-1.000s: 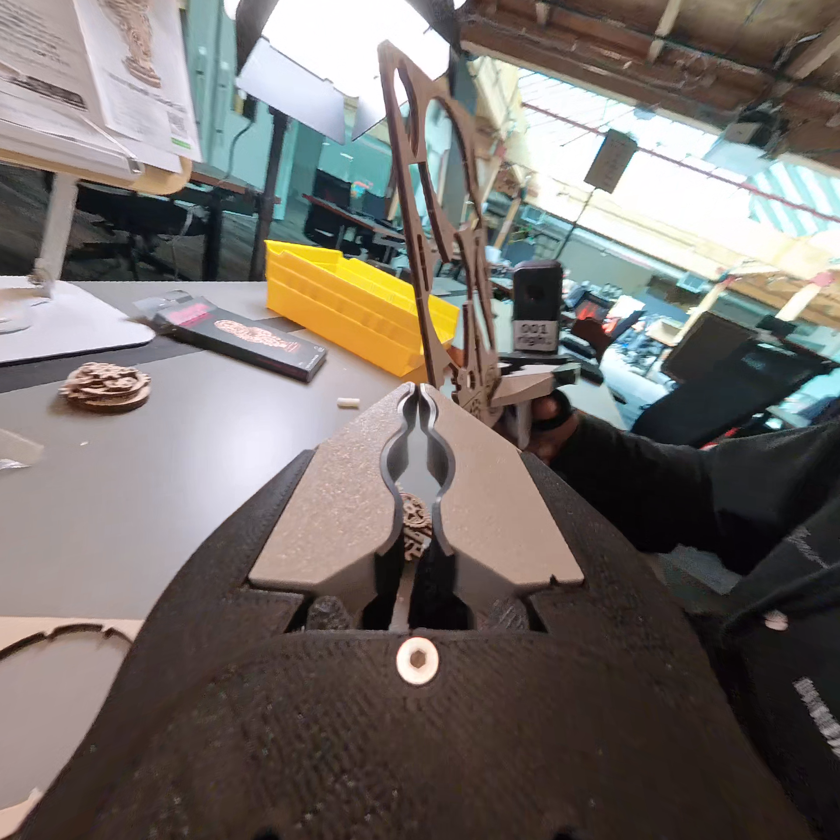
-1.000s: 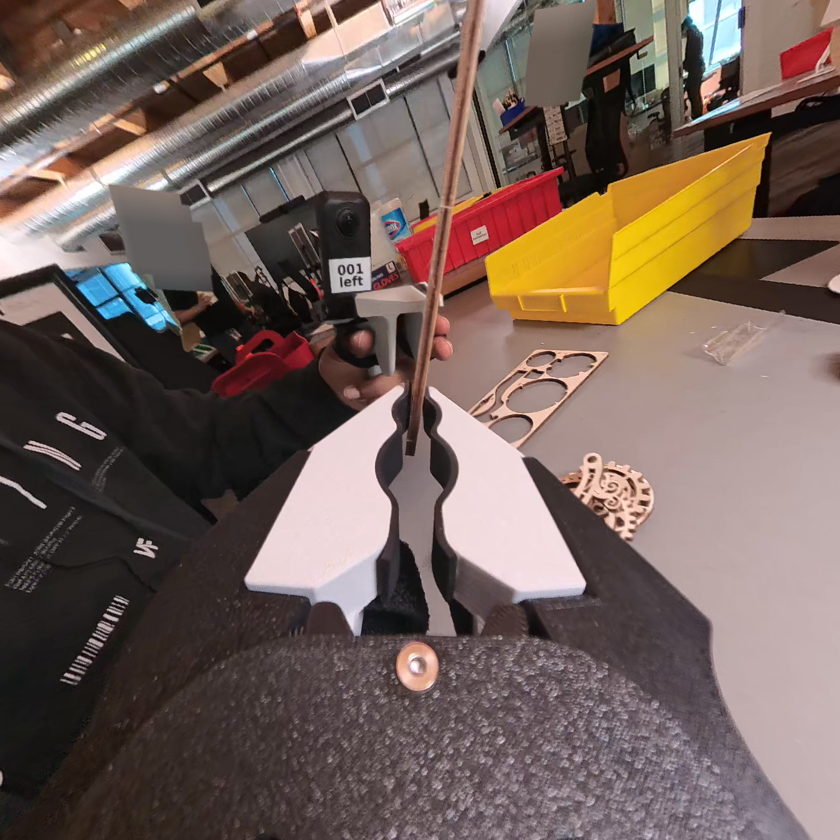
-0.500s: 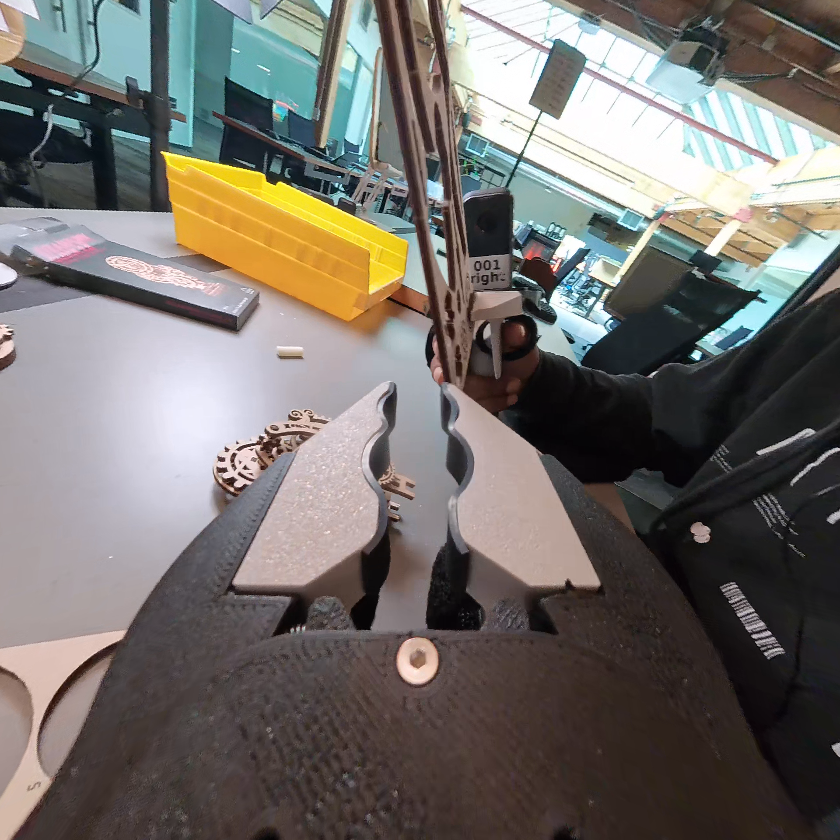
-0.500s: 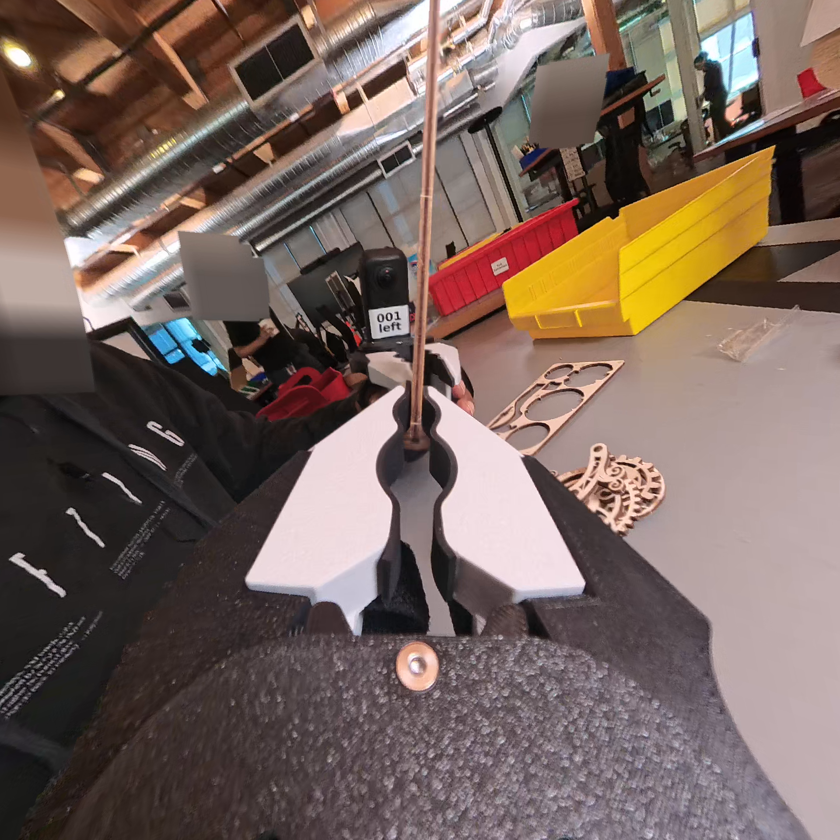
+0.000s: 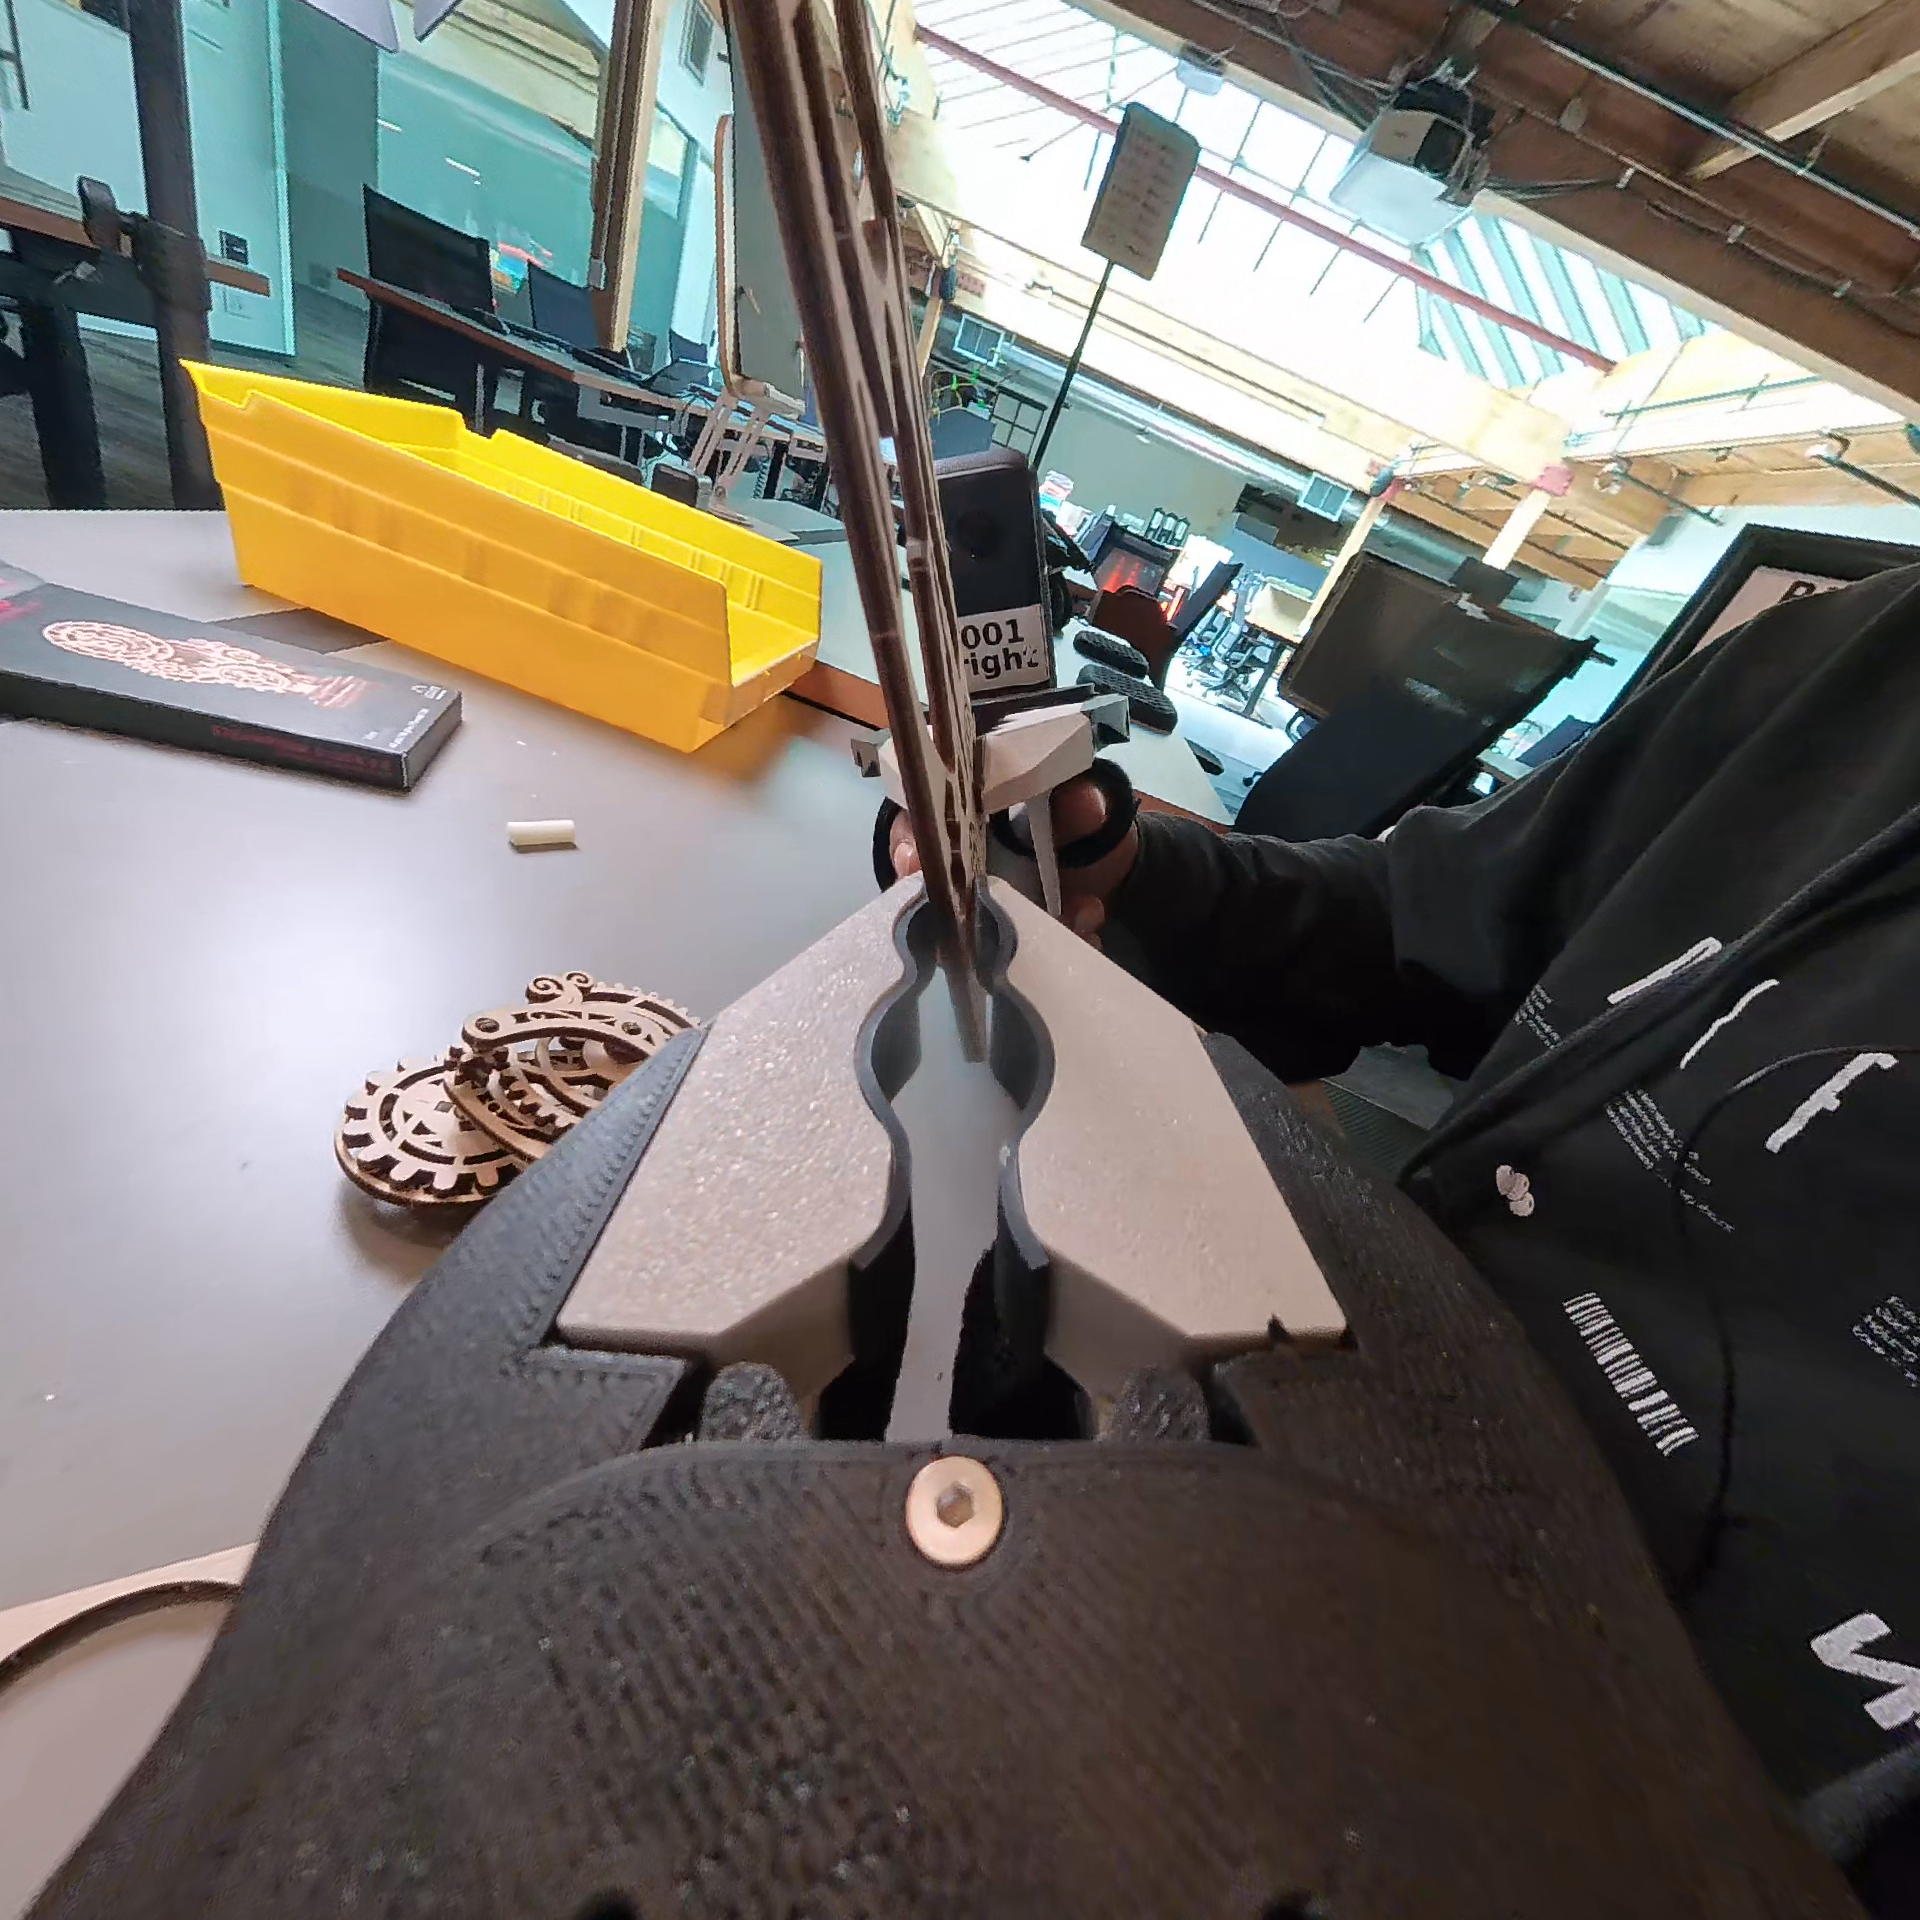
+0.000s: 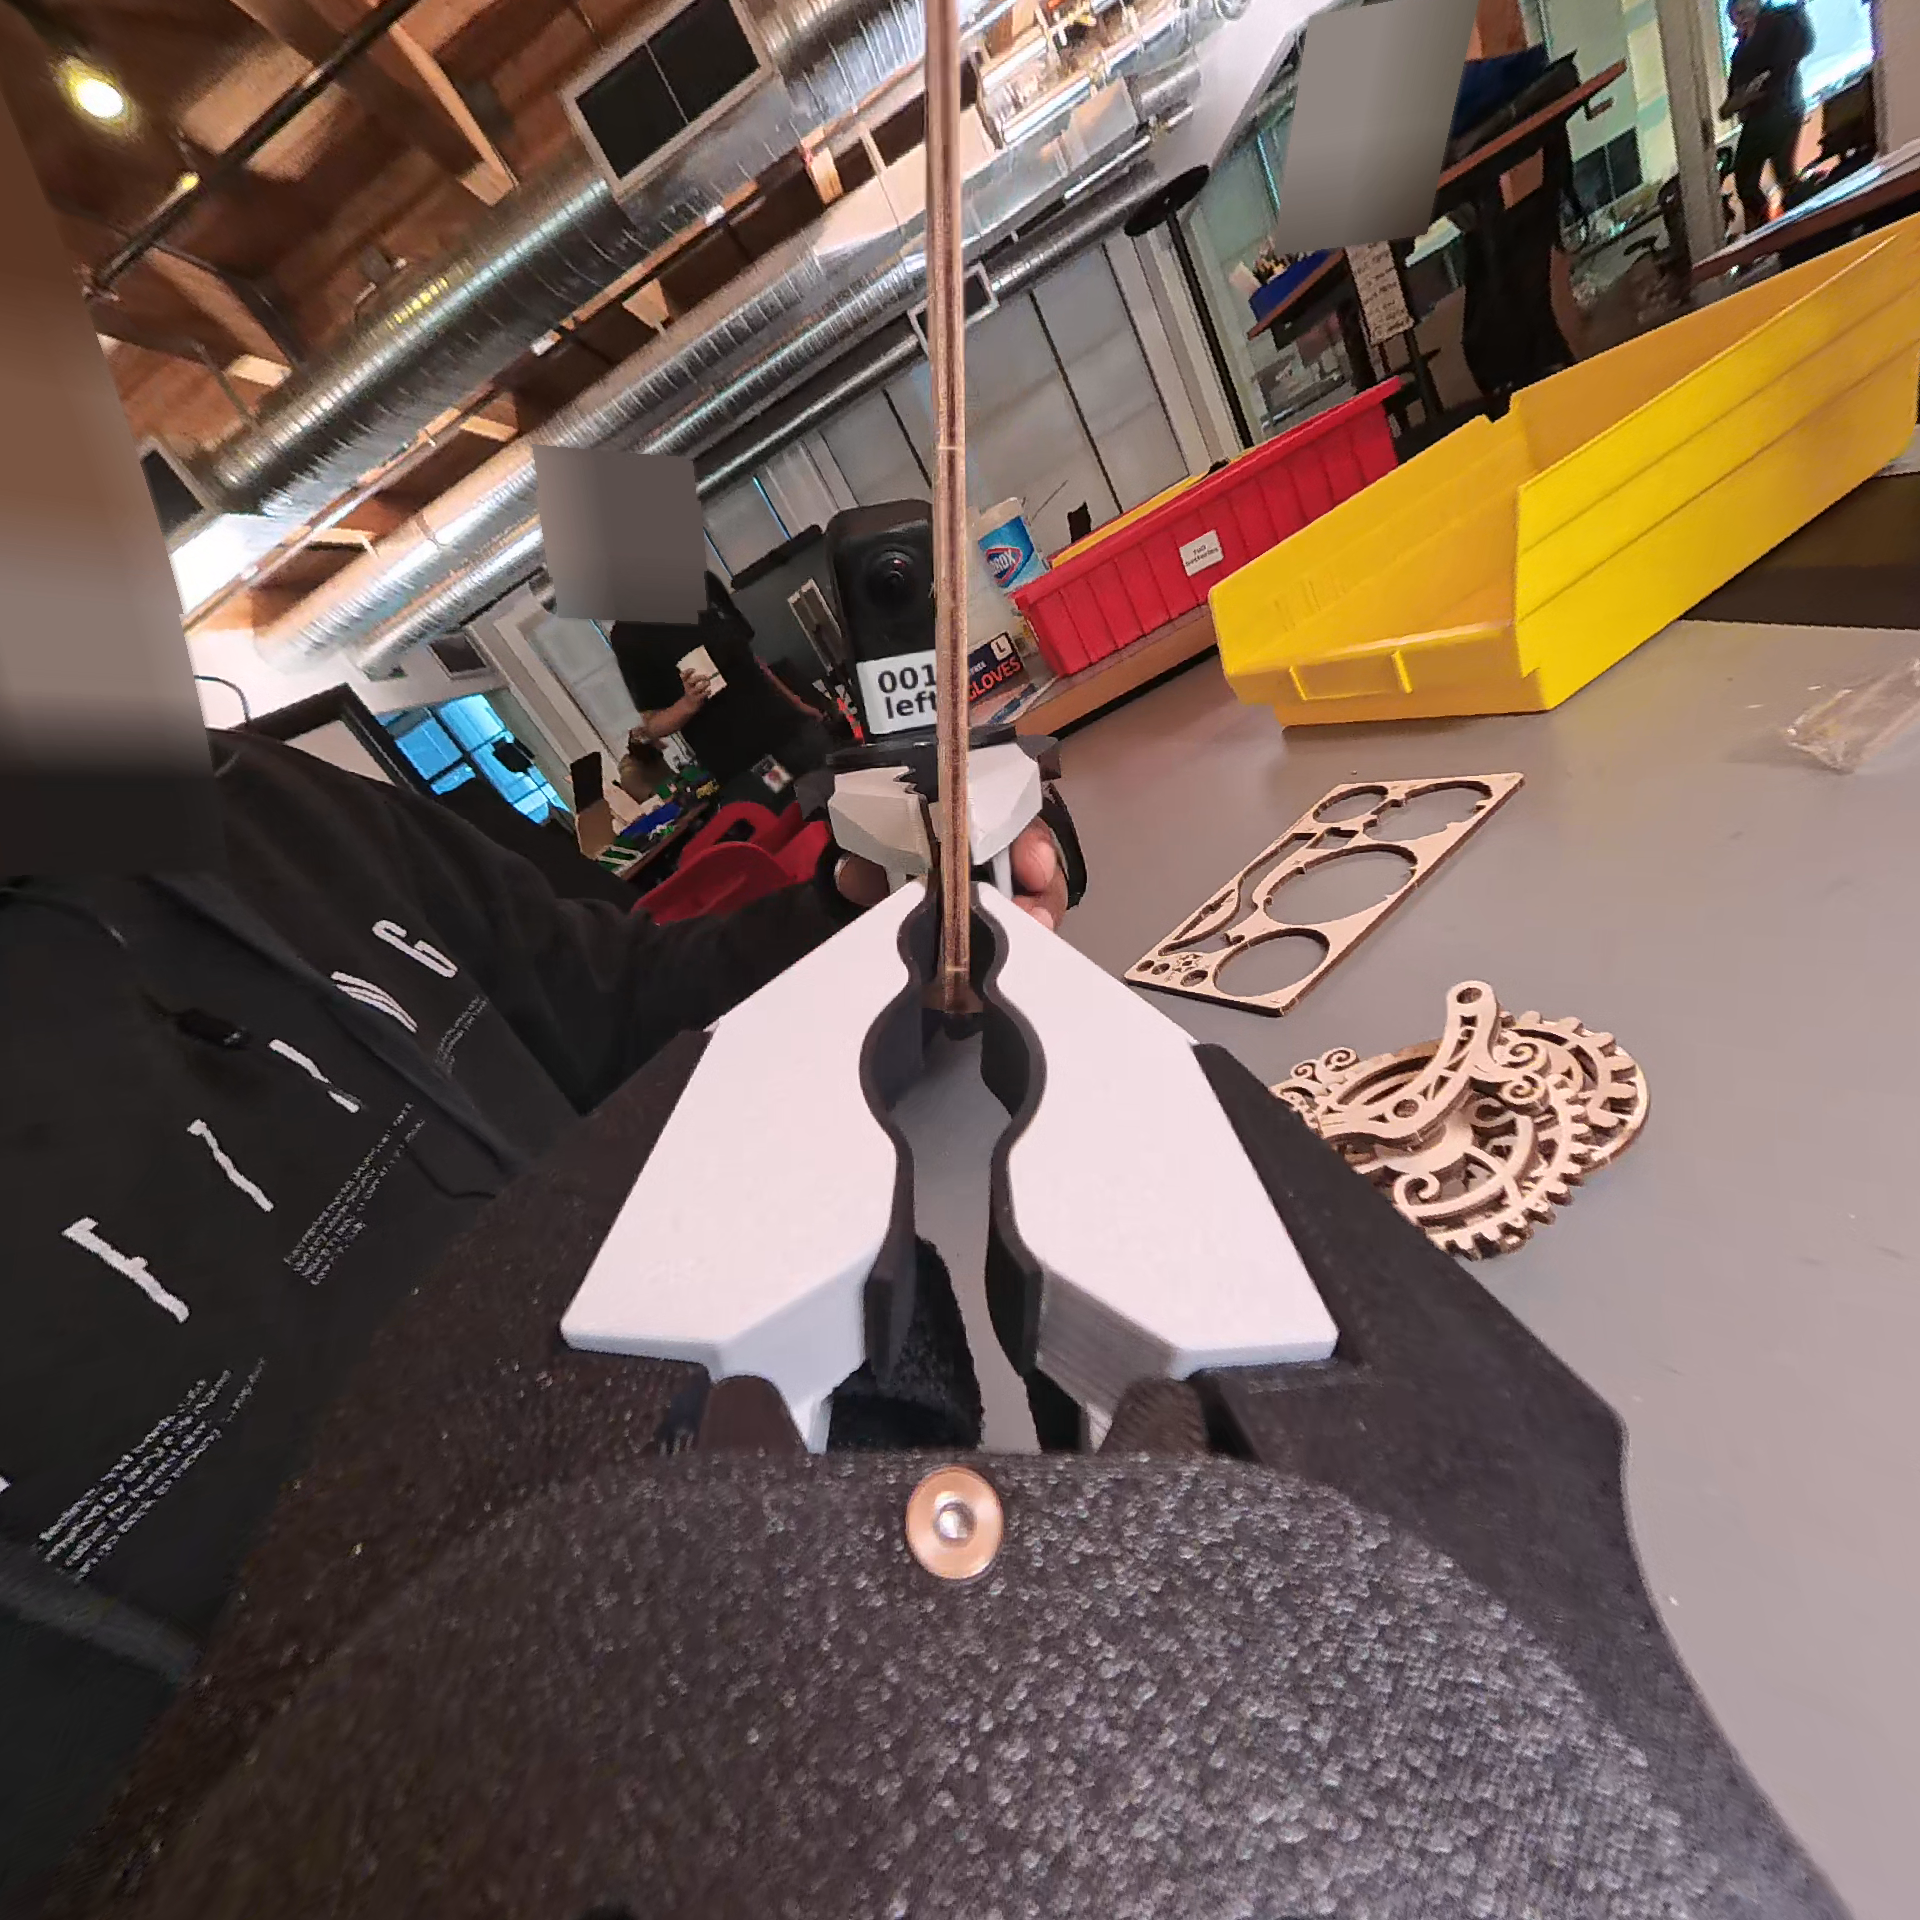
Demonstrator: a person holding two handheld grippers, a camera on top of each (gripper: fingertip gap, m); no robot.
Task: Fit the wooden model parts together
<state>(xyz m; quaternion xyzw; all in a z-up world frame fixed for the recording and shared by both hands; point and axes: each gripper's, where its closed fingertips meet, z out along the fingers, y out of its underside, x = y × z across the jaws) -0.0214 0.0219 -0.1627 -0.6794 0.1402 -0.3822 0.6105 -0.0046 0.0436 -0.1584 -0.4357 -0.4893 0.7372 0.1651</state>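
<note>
A thin brown wooden parts sheet (image 5: 862, 416) with cut-out holes stands upright in the air between my two grippers. My left gripper (image 5: 951, 914) is shut on its lower edge. In the right wrist view the sheet (image 6: 948, 520) shows edge-on, and my right gripper (image 6: 951, 914) is shut on the same lower edge from the other side. The two grippers face each other; the right gripper (image 5: 966, 758) and the left gripper (image 6: 940, 821) each show beyond the sheet. A wooden gear assembly (image 5: 499, 1101) lies on the grey table (image 5: 260, 935), also seen in the right wrist view (image 6: 1475, 1112).
A yellow bin (image 5: 499, 561) stands at the back, with a black box (image 5: 208, 686) and a small white peg (image 5: 541, 832) near it. An emptied wooden sheet (image 6: 1330, 883) lies flat, a plastic bag (image 6: 1860, 707) beyond it. A red bin (image 6: 1216, 540) sits farther off. A person's dark sleeves are close. Only a small space, under 4 cm, lies between the two pairs of fingers.
My left gripper was shut away from the sheet, opened half a second ago, moved in and closed on the sheet's lower edge. My right gripper kept its hold on the sheet throughout.
</note>
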